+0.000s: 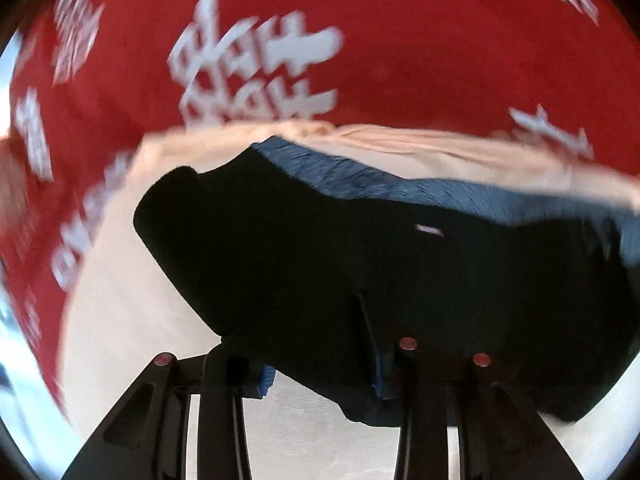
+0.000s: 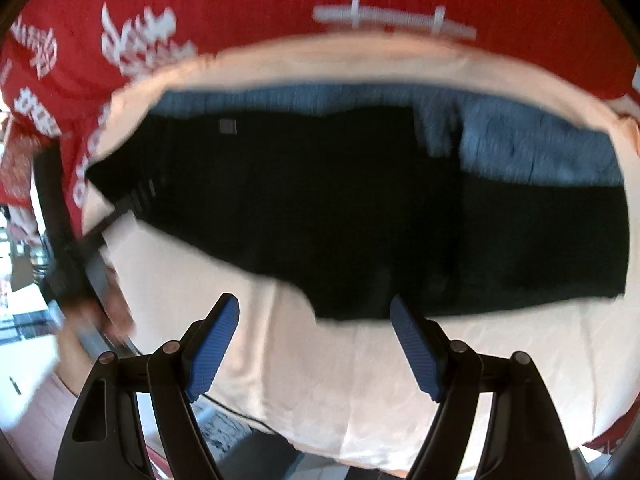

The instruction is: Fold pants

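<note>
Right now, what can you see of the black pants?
The black pants look like soft dark fabric with blue fleecy lining turned out along the far edge and a small pale tag. They lie spread on a cream cloth. The left claw grips their near edge; the right claw hangs open, apart from them.

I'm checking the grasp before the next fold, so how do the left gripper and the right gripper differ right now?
The left gripper has black pants fabric caught between its blue pads; the right gripper has nothing between its pads, only the cream cloth below. The left gripper's jaws stand narrow, the right gripper's wide apart. The left gripper sits on the pants, the right gripper just off their near edge. Both point down and share black fingers with blue pads.
</note>
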`<action>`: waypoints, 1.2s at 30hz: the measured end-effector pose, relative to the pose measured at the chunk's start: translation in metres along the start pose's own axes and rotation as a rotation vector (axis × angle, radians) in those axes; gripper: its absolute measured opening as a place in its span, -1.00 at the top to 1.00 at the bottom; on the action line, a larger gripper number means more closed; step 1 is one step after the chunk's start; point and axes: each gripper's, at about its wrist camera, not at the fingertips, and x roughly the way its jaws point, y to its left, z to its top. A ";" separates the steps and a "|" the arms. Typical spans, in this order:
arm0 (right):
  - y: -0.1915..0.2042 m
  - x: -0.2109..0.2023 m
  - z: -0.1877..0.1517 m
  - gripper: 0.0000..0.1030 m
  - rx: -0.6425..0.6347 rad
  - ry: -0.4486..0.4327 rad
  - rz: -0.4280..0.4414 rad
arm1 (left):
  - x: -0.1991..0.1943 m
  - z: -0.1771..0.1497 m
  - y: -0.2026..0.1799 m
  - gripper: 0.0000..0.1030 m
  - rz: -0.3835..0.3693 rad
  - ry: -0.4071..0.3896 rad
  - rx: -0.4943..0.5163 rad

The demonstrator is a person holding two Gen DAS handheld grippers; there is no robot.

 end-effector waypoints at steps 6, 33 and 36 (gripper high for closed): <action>0.054 0.001 0.075 -0.59 -0.145 0.093 0.166 | -0.006 0.000 -0.026 0.28 0.079 -0.056 0.163; 0.144 0.060 0.111 0.64 -0.345 0.321 0.238 | -0.086 0.019 -0.074 0.27 0.041 -0.195 0.266; 0.109 0.024 0.109 0.64 -0.290 0.249 0.331 | -0.113 0.029 -0.095 0.27 0.004 -0.232 0.269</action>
